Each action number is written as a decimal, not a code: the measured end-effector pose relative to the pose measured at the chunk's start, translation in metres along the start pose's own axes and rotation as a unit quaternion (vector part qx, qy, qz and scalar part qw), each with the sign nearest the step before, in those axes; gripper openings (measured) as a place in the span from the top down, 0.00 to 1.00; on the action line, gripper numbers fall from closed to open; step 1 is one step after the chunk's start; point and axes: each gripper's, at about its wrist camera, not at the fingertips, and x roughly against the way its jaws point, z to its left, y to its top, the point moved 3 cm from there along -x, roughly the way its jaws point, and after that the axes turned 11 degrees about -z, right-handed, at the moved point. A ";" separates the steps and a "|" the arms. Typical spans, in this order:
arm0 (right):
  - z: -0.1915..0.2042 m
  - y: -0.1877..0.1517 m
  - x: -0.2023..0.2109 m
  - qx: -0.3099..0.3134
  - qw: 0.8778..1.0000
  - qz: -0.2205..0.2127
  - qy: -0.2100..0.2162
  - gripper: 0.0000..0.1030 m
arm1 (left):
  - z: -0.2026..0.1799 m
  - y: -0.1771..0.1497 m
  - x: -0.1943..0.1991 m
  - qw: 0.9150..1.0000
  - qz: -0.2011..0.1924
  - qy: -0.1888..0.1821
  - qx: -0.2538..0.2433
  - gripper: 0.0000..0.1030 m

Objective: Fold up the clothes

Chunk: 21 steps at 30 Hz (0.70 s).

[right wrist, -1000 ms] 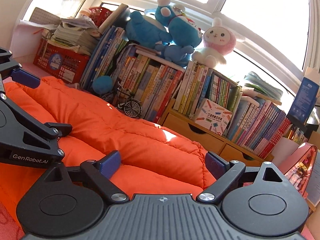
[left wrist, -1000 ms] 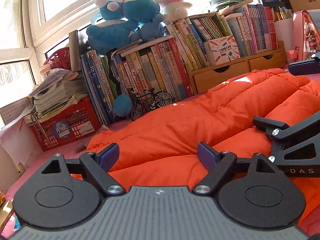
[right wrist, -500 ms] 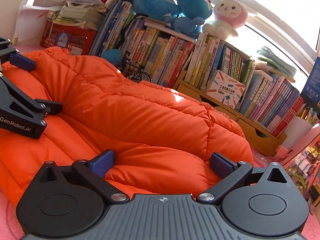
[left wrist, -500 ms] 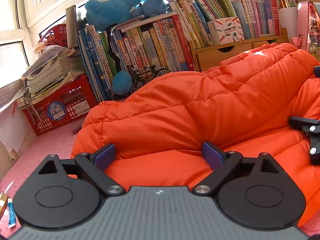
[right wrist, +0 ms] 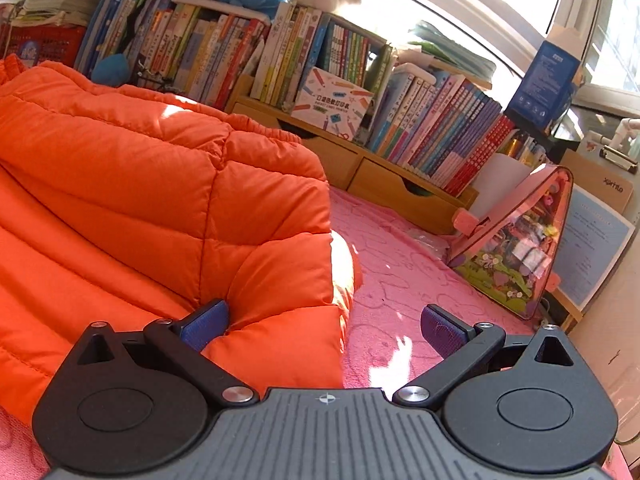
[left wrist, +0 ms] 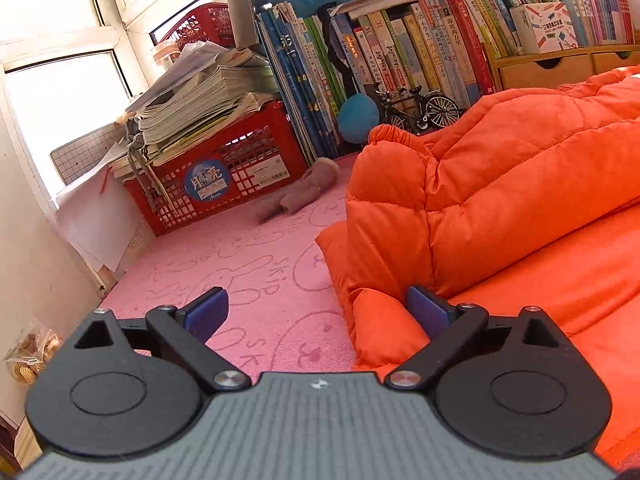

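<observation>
Lying doubled over on the pink mat [left wrist: 248, 264], the puffy jacket [left wrist: 520, 184] looks light, soft and slippery, best pinched at its corners, where the left tongs [left wrist: 316, 312] and right tongs [right wrist: 324, 322] gape wide.

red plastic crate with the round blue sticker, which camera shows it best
The left wrist view. There the red plastic crate sits whole on the pink blanket, its sticker facing the camera and stacked papers on top. The right wrist view catches only a dim corner of it at the upper left edge.
</observation>
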 end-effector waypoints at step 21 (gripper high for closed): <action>0.109 0.045 0.055 -0.173 0.965 0.004 0.197 0.72 | -0.139 0.095 -0.026 0.973 0.000 -0.225 -0.048 0.53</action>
